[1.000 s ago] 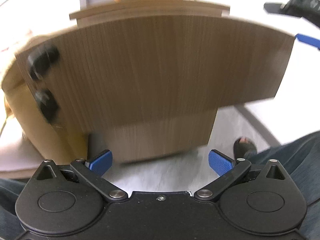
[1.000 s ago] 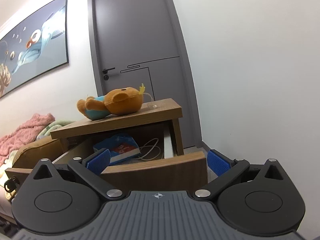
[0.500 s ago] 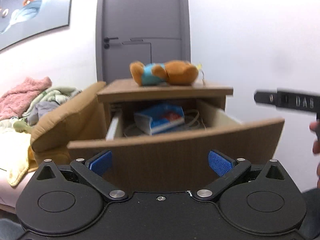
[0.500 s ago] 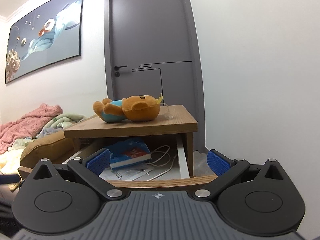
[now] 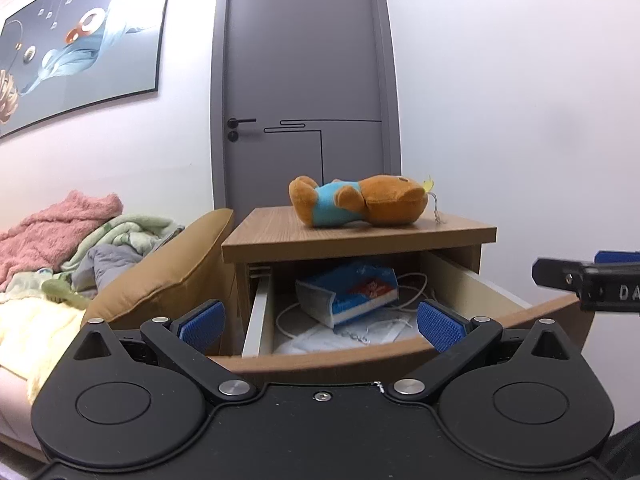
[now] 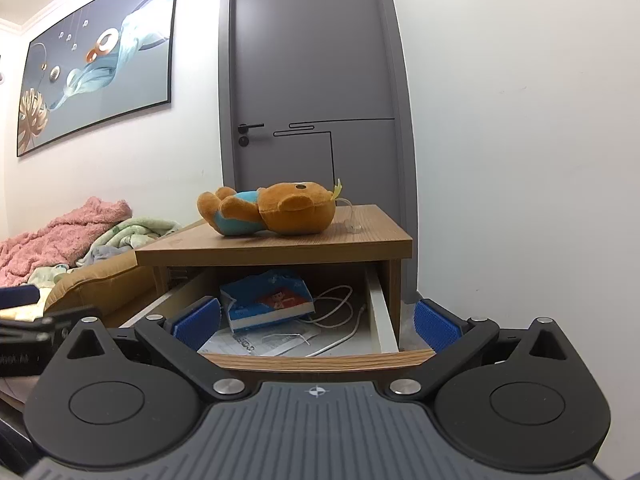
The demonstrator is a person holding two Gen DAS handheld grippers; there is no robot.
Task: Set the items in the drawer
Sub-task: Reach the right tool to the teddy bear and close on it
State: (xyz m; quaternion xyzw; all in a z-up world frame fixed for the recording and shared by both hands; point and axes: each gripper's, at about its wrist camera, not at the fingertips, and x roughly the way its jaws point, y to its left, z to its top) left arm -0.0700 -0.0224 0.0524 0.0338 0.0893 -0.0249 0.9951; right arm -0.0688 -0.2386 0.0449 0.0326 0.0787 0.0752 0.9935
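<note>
A brown plush bear in a blue shirt (image 5: 356,205) (image 6: 272,210) lies on its side on top of the wooden nightstand (image 5: 360,236) (image 6: 280,246). Below it the drawer (image 5: 320,356) (image 6: 320,358) is pulled out. Inside lie a blue tissue pack (image 5: 348,292) (image 6: 268,300), a white cable (image 6: 340,320) and papers. My left gripper (image 5: 320,322) is open and empty in front of the drawer. My right gripper (image 6: 316,320) is also open and empty, level with the drawer front. Part of the right gripper (image 5: 588,284) shows at the right edge of the left wrist view.
A tan cushion (image 5: 168,276) leans against the nightstand's left side. Pink and green blankets (image 5: 60,232) are piled on the bed at left. A grey door (image 5: 304,92) stands behind the nightstand, and a framed picture (image 5: 80,44) hangs on the wall.
The left gripper has risen from facing the drawer front to looking over it into the drawer. The right gripper has also lifted and shifted slightly. Both stay open.
</note>
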